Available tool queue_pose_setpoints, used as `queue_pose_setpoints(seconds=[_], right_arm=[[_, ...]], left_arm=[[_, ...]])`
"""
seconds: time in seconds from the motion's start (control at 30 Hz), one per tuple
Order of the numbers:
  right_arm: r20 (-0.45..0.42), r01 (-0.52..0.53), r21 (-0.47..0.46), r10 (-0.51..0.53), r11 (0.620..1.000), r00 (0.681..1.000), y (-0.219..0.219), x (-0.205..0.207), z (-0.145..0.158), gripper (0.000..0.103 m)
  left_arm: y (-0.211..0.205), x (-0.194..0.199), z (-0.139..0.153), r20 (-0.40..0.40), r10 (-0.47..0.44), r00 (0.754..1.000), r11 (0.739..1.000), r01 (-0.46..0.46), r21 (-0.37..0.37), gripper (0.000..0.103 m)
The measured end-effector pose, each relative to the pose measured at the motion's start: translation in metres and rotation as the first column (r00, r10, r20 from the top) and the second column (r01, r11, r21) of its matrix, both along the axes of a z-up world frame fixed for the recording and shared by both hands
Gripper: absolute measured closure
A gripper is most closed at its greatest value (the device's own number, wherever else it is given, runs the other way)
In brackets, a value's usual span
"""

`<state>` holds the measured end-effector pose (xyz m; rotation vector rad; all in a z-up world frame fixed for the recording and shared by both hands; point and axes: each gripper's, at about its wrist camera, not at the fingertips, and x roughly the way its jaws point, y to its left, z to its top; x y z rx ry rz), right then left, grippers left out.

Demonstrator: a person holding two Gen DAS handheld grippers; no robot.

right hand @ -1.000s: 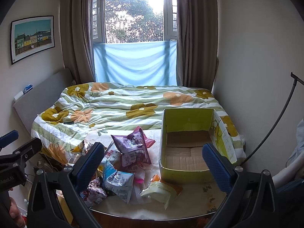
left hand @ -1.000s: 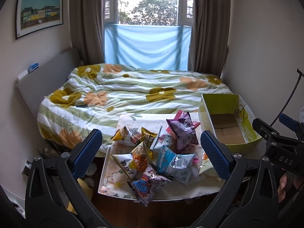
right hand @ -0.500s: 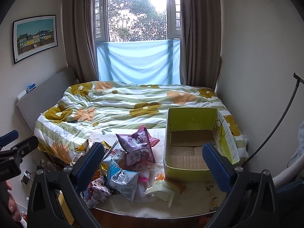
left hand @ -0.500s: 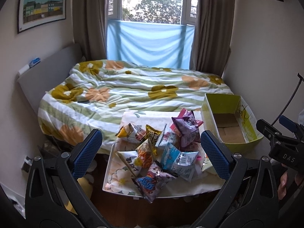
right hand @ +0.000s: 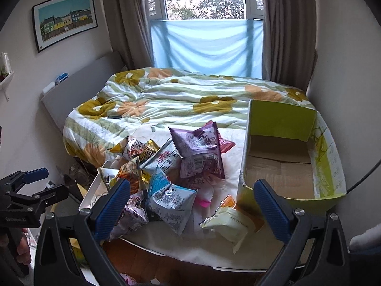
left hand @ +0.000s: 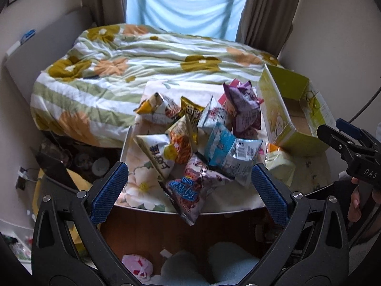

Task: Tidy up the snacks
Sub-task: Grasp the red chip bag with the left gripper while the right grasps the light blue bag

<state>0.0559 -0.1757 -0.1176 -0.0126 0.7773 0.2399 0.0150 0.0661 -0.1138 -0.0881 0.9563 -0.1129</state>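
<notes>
The left gripper (left hand: 189, 185) is hovering wide open, gripping nothing, before the heap of crinkly foil snack bags (left hand: 200, 140) lying on the white table (right hand: 228, 255); the right gripper (right hand: 191, 208) is gaping too; the green cardboard box (right hand: 283, 166) is sitting empty (nothing sorted yet).

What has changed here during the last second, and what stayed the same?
Both grippers came closer to the snack pile and tilted down, the left gripper more so. Neither has grasped anything; both remain open. The snacks and the green box, which holds no snacks, have not moved.
</notes>
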Motion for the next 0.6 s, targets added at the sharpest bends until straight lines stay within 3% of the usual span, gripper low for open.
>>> queue_pose_setpoints(seconds=[0.3,0.6], right_arm=[[-0.134,-0.226,0.035,0.228,0.974,0.964,0.006,0.048,-0.065,0.000],[-0.224,-0.376,0.074,0.383,0.924,0.896,0.021,0.071,-0.119,0.000]], left_arm=[[-0.011,0.018,-0.082,-0.164,0.120,0.979,0.990,-0.131,-0.057,0.001],[-0.010,0.039,-0.127,-0.262,0.268,0.927,0.938,-0.313,-0.149,0.001]])
